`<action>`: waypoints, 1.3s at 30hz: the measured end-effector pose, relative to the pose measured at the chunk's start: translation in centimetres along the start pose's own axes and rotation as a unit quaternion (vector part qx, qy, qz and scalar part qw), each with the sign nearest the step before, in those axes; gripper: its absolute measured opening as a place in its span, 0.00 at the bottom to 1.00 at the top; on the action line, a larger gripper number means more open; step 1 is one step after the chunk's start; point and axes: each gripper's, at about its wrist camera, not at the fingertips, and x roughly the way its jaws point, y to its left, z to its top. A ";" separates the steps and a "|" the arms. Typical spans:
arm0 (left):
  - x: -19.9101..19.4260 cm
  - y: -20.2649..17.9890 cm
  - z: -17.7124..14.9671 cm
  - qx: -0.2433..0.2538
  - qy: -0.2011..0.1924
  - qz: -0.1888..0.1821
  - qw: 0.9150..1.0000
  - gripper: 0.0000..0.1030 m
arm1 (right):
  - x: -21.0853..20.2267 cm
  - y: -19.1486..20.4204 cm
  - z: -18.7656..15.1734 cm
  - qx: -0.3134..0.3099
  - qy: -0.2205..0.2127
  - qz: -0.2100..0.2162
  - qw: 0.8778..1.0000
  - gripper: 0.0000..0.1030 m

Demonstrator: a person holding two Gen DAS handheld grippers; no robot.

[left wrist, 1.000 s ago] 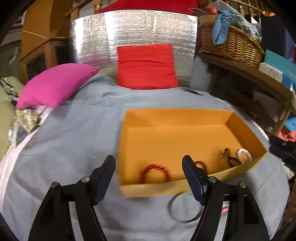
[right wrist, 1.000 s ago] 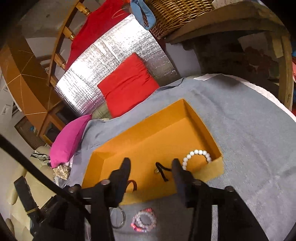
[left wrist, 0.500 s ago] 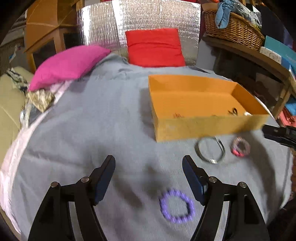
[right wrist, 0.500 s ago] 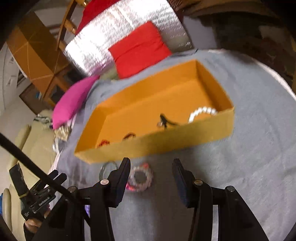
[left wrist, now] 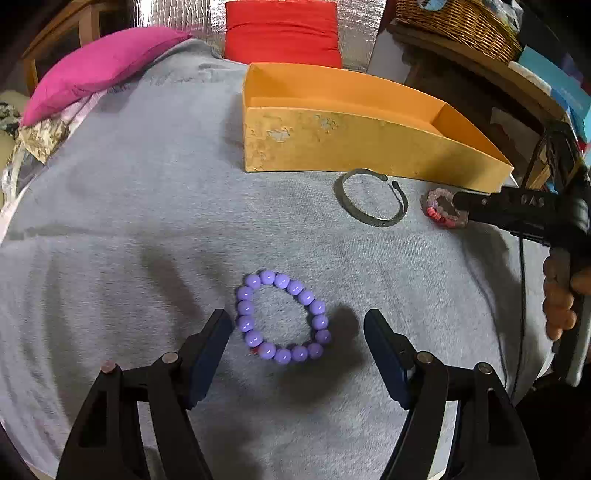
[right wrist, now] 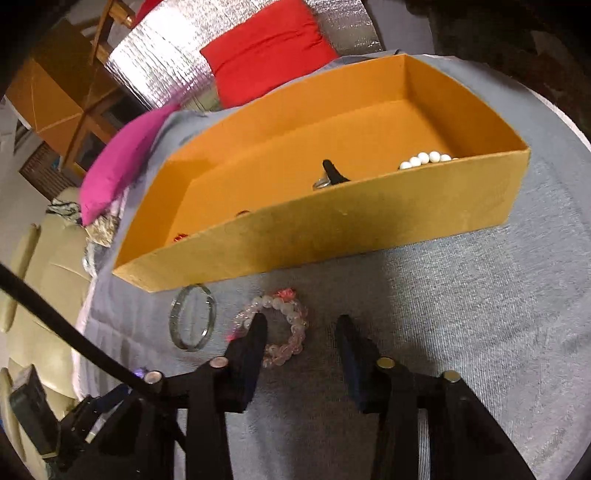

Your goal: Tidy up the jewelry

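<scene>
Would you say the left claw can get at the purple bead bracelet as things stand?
Probably yes. The left claw stands open with the purple bead bracelet lying flat on the grey cloth between its fingers, nothing covering it; the metal bangle and orange box lie well beyond.

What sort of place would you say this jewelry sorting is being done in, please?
Most likely a lived-in room at home, not a lab. The orange box sits on a soft grey cloth with a pink cushion and a red cushion behind, and a wicker basket on a cluttered wooden shelf.
</scene>
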 end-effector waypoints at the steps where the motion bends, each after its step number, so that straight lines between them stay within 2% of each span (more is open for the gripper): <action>1: 0.3 -0.1 0.1 -0.004 0.002 -0.001 1.000 0.73 | 0.1 0.2 0.1 -0.008 -0.002 -0.008 1.000 0.31; 2: 0.5 -0.1 0.2 -0.006 0.001 0.000 1.000 0.71 | 0.2 0.6 0.1 -0.020 -0.007 -0.021 1.000 0.24; 3: 0.6 -0.4 0.2 -0.004 -0.004 0.006 1.000 0.66 | 0.2 0.7 0.1 -0.025 -0.010 -0.026 0.999 0.10; 5: 0.6 -1.0 0.4 0.009 -0.011 0.012 1.000 0.44 | 0.2 0.7 0.3 -0.021 -0.014 -0.034 0.999 0.08; 11: 1.2 -2.7 1.1 0.028 -0.018 -0.015 0.999 0.37 | -1.3 -1.6 1.0 0.014 -0.033 -0.055 0.998 0.08; 14: 1.6 -3.4 1.6 0.038 -0.025 -0.020 0.999 0.37 | -2.5 -3.7 1.3 0.043 -0.038 -0.048 0.997 0.08; 18: 2.1 -4.6 2.4 0.048 -0.030 -0.028 0.998 0.37 | -3.9 -5.4 1.5 0.055 -0.047 -0.061 0.995 0.08; 25: 2.6 -3.8 3.1 0.044 -0.032 -0.031 0.998 0.38 | -3.6 -7.5 1.5 0.067 -0.015 -0.092 0.993 0.08; 27: 2.0 -2.8 2.5 0.042 -0.030 -0.031 0.998 0.43 | -3.5 -7.2 1.6 0.058 -0.014 -0.097 0.994 0.08; 28: 2.0 -2.7 2.5 0.042 -0.030 -0.029 0.998 0.52 | -3.3 -7.0 1.7 0.058 -0.012 -0.097 0.993 0.08; 29: 1.9 -2.5 2.5 0.042 -0.031 -0.027 0.998 0.57 | -3.2 -7.0 1.8 0.059 -0.010 -0.100 0.993 0.09; 34: 1.7 -2.1 2.2 0.051 -0.024 -0.026 0.998 0.65 | -2.9 -6.8 2.2 0.062 -0.010 -0.105 0.993 0.09; 39: 1.7 -1.6 2.2 0.039 -0.014 -0.031 0.999 0.68 | -1.7 -5.7 2.6 0.057 -0.012 -0.111 0.992 0.10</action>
